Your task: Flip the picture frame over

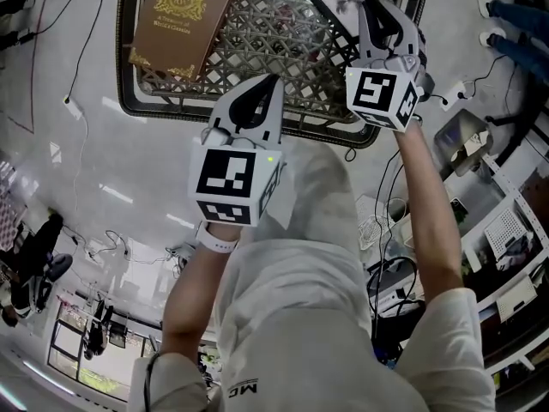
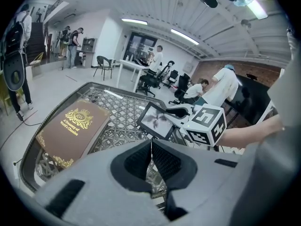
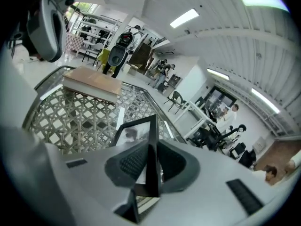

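**A:** How far along is the flip being judged to be?

**B:** Barely begun. The black rectangular picture frame (image 2: 156,120) is being held at a tilt over the far right corner of the dark metal lattice-topped bench (image 1: 257,33). Its picture side is being shown upward, so no turn is being counted as done.

**A:** By what is it being gripped?

**B:** The fingers of the right gripper (image 3: 151,161) are being clamped on one edge of the frame. The fingers of the left gripper (image 2: 151,159) are being held together with nothing between them, apart from the frame.

**A:** What is being left?

**B:** The turning itself, then the laying down with the back upward. Whether the frame's lower edge is touching the lattice cannot be told.

**A:** Are any containers being seen?

**B:** None. Only a brown hardcover book with gold lettering (image 1: 180,20) is being carried by the bench, flat at its left, well apart from the frame.
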Available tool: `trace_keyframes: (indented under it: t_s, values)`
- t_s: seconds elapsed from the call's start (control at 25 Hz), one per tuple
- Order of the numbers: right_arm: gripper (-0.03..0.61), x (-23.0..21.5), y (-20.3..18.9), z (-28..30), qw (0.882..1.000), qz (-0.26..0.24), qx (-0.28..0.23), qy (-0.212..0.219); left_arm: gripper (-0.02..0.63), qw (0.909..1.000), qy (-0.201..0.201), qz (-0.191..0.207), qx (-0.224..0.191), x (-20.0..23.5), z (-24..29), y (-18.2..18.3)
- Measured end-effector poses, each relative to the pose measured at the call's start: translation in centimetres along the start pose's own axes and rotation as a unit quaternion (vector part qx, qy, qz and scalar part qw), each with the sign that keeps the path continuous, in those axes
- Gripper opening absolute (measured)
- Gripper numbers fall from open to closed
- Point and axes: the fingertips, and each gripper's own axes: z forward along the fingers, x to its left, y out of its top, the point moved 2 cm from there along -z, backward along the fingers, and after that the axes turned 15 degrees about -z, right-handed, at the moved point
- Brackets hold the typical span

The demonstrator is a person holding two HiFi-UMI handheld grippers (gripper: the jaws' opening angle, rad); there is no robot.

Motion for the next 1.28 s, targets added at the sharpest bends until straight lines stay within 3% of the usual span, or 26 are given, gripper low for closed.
trace_keyframes:
  t_s: [0.12,0.28,0.76,0.92,1.28]
  values:
    - [0.080,-0.3,0.9,-0.1,0.998,-0.063,-0.004,-0.020,0.028,1.0000,0.002,-0.001,0.000,0.3,0.0,0.0]
    - [0.080,0.0,1.8,0.1,0.994,-0.108,-0.015,-0.030,0.029,1.0000,0.005,0.000,0.001,0.7,-0.1,0.1]
    - [0.080,0.7,2.6,0.0,0.980,-0.182,-0.019,-0.078,0.028,1.0000,0.007,-0.005,0.000,1.4,-0.3,0.4]
    - [0.081,1.3,2.8,-0.4,0.979,-0.185,-0.023,-0.082,0.028,1.0000,0.007,-0.006,-0.003,1.7,-0.4,0.4]
    - [0.081,2.3,3.2,-1.3,0.989,-0.135,-0.037,-0.056,0.028,0.9999,0.008,-0.011,-0.004,1.6,-0.9,-0.2]
